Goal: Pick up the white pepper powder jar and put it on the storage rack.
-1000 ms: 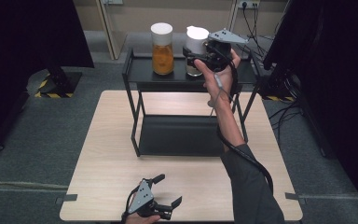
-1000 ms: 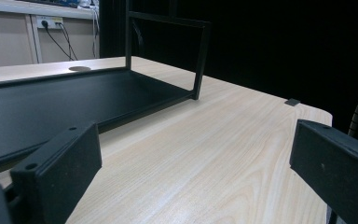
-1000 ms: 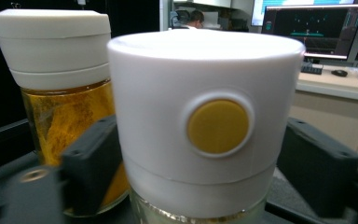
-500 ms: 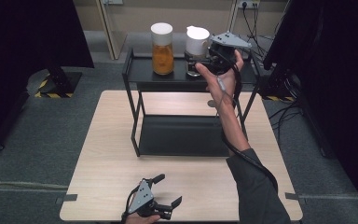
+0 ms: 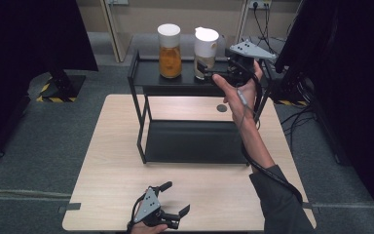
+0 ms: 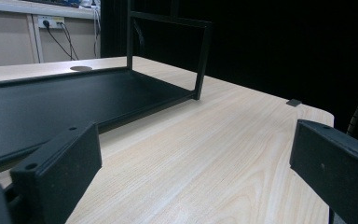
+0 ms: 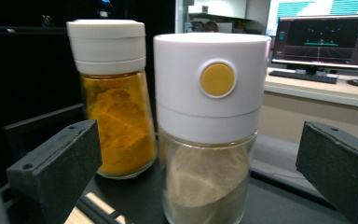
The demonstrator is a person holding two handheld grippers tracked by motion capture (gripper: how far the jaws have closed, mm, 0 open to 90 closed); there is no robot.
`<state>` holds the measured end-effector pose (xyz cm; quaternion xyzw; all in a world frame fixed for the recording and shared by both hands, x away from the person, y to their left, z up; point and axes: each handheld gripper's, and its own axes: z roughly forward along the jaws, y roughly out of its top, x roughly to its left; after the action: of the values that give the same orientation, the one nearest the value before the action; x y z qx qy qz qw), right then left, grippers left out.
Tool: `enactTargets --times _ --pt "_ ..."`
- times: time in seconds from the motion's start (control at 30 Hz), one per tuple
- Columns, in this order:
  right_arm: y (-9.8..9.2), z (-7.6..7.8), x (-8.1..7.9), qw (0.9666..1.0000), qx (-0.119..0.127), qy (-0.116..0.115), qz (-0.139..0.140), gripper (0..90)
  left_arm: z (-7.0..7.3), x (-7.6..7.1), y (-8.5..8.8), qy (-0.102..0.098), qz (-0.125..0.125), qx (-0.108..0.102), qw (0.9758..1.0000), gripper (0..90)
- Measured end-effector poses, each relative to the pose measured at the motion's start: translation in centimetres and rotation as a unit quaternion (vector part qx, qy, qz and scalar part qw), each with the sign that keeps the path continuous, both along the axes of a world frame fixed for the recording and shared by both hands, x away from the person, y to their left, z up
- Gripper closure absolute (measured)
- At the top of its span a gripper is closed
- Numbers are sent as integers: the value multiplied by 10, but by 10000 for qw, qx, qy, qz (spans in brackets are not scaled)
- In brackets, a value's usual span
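Room: grey carpet floor (image 5: 39,141), dark curtains at both sides, a pale wall with sockets behind. Table (image 5: 112,175) – light wood top, rounded corners, bare board free along its near and left edges. Black two-tier rack (image 5: 190,141) – stands on the table's far half; lower tray bare, upper shelf carrying two jars side by side toward its right end, the left stretch of that shelf unoccupied. Orange-powder jar (image 5: 169,51) – upright, white cap, left of the pair. Pale-powder jar (image 5: 205,46) – upright, long axis vertical, white cap on top; in the right gripper view the cap's round yellow button (image 7: 217,79) faces the camera; stands just beside the orange jar, near the shelf's right end. Right gripper (image 5: 209,68) – held level at shelf height, jaws having just been opening, now spread wide with the pale-powder jar ahead of them, pads clear of its glass. Left gripper (image 5: 175,202) – near the table's front edge, jaws spread, nothing between them.
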<state>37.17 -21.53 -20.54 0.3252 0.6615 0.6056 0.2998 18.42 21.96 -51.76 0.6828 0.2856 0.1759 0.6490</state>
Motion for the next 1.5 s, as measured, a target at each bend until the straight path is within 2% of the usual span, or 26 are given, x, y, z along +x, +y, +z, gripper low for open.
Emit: enactTargets --times 0.1,0.33,0.7,1.23,1.5 --pt "-4 -3 -4 9999 88 -24 89 4 0 0 0 -6 0 -2 10000 15" --pt "-11 -12 -18 9996 55 -114 259 4 0 0 0 -12 0 9 10000 16" --pt "-26 -39 -47 9977 21 -238 628 4 0 0 0 -26 11 10 10000 16" --pt "-41 -73 -65 9951 158 -174 957 4 0 0 0 -27 36 5 10000 15" --pt "-44 -90 -76 9947 137 -241 995 4 0 0 0 -27 49 14 10000 16"
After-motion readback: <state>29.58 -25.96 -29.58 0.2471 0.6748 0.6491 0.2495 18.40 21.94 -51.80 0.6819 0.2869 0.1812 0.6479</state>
